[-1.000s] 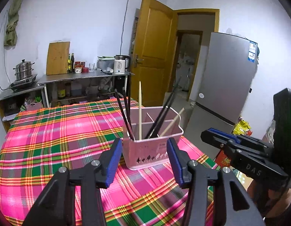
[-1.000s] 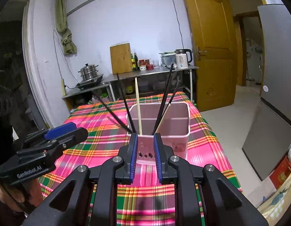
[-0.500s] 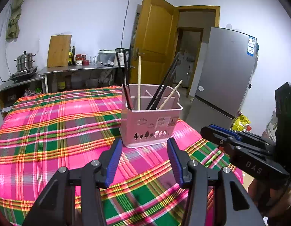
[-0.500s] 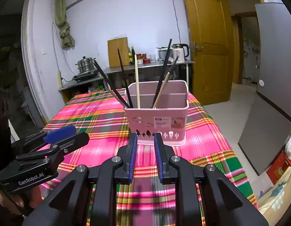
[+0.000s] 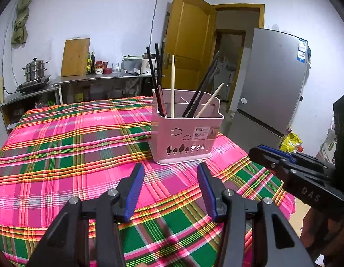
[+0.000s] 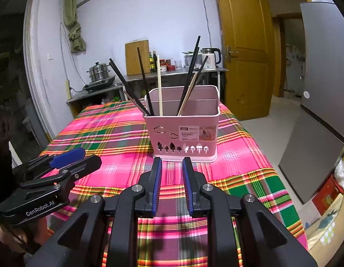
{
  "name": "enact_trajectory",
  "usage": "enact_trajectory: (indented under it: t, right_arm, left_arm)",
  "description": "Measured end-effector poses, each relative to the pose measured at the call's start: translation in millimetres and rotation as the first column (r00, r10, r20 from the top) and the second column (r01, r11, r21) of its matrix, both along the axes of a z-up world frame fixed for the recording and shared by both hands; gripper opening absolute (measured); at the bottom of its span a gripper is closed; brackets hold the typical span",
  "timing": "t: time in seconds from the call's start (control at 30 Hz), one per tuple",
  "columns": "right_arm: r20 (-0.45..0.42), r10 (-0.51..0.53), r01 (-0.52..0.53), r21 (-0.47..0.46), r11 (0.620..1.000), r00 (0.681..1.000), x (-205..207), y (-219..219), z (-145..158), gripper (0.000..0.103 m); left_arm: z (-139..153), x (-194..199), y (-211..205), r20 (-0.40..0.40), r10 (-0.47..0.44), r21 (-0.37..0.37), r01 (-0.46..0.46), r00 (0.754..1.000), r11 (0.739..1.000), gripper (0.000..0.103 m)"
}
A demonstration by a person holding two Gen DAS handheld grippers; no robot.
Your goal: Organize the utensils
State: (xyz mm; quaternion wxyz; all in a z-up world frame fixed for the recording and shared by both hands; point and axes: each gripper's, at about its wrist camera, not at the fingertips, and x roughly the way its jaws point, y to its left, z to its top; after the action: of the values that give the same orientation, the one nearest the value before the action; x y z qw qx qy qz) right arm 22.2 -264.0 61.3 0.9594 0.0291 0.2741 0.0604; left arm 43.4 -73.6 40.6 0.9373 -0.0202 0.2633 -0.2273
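A pink basket [image 5: 186, 133] is standing on the checked cloth of the worktop [image 5: 67, 146], toward its right edge and nearer the far side. Black chopsticks [image 6: 145, 82] and pale wooden chopsticks [image 6: 159, 84] are leaning in its front compartments, mixed together: one pale stick among the black ones at the left, another among the black ones beside it.

The left hand-held gripper [image 5: 169, 187] is hovering over the cloth just short of the basket with its jaws spread wide and nothing between them. The right hand-held gripper [image 6: 172, 187] is pointing at the basket's front wall with its jaws narrow but parted, also carrying nothing.

No loose utensils are lying on the visible cloth, so the work appears to be between steps, possibly near its end. If sorting is still wanted, the next move is calling for a pinch high on one pale stick, lifting it straight up clear of the black ones.
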Motion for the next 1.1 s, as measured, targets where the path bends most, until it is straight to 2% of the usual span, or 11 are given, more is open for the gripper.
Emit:
enact_trajectory:
  t: [1.1]
  right_arm:
    - [-0.002, -0.001, 0.001, -0.004, 1.0, 1.0, -0.1, 2.8, 0.8, 0.019]
  left_arm:
    - [-0.5, 0.4, -1.4, 0.002, 0.012, 0.01, -0.012, 1.0, 1.0, 0.055]
